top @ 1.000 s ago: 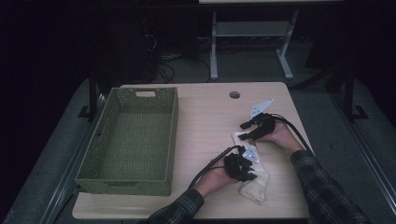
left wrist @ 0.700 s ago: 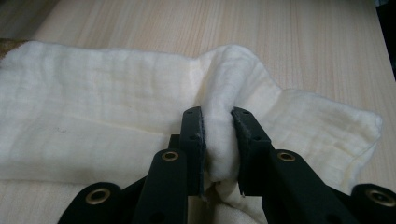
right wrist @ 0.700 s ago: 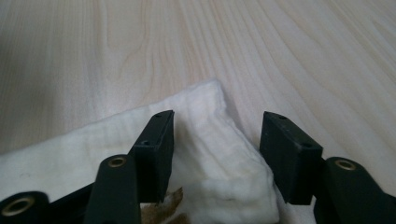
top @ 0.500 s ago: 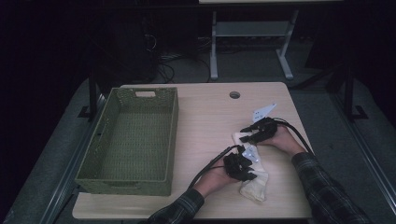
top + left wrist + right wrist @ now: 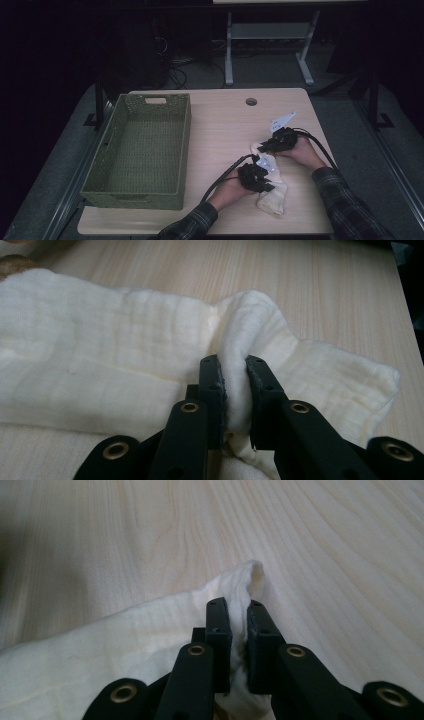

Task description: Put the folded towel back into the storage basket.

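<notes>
Pinching raised folds of a soft, light cloth (image 5: 125, 370) lying on the counter (image 5: 220, 125) beside a basket (image 5: 137, 150), left gripper (image 5: 234, 375) and right gripper (image 5: 238, 617), just closing, grasp it near opposite ends, seemingly by the edges, where limp fabric gathers easily.

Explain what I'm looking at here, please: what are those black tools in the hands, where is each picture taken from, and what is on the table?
A person sits at a wooden table with a handheld two-jaw tool in each hand. The high view looks down from above: the left gripper and the right gripper both meet a cream cloth. The two other pictures come from cameras riding on the tools, looking along their black jaws. In the left gripper view, the jaws pinch a raised fold of the cloth. In the right gripper view, the jaws have just been closing and now pinch its edge. An empty green woven basket sits on the table's left side.
</notes>
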